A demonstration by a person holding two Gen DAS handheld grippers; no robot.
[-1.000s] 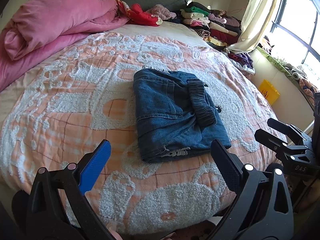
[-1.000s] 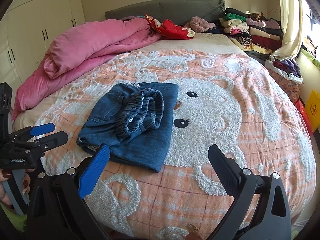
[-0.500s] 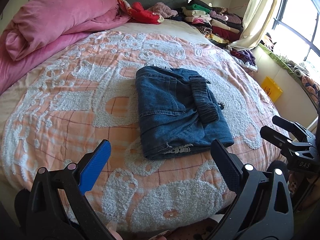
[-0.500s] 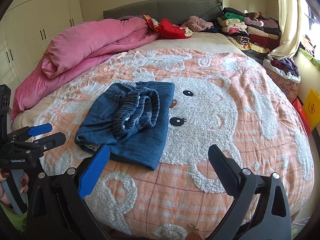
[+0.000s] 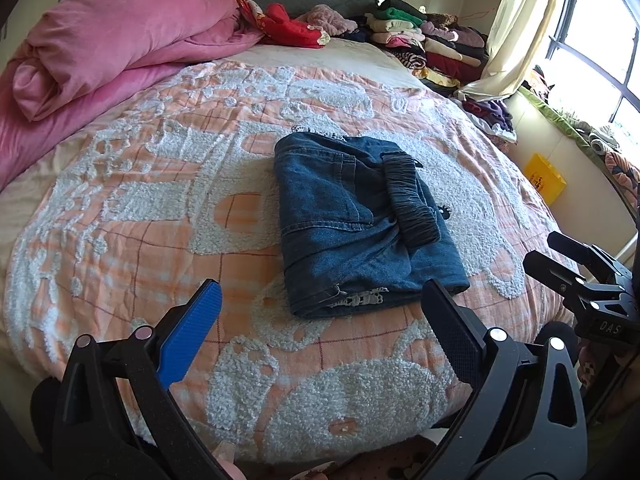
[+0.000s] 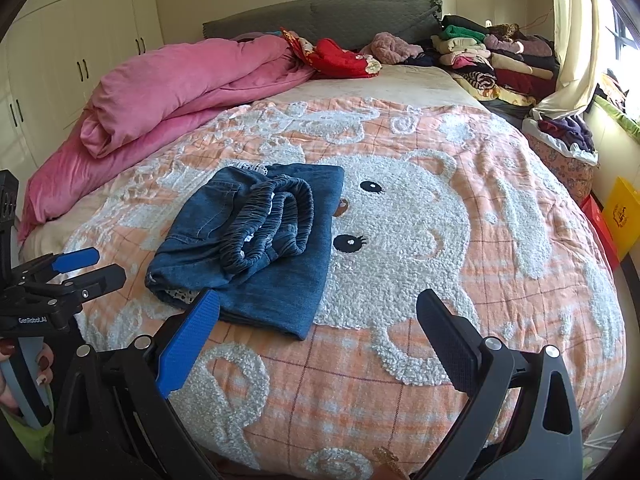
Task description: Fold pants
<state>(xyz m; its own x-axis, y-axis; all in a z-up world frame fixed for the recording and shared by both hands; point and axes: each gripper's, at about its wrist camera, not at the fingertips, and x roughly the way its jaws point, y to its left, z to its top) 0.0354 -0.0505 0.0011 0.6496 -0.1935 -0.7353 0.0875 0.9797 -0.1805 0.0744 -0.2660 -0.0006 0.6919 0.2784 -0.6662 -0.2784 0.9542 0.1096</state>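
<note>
Pants point(image 5: 360, 224) lie folded on bedspread point(image 5: 160, 208), pink duvet point(image 5: 112, 44) well apart.

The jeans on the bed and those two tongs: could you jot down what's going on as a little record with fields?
item: folded blue jeans, elastic waistband on top
resting on: orange bear bedspread
left tongs: open, empty, short of the jeans
right tongs: open, empty
contact with jeans: none
also on bed: pink duvet, stacked clothes
</note>
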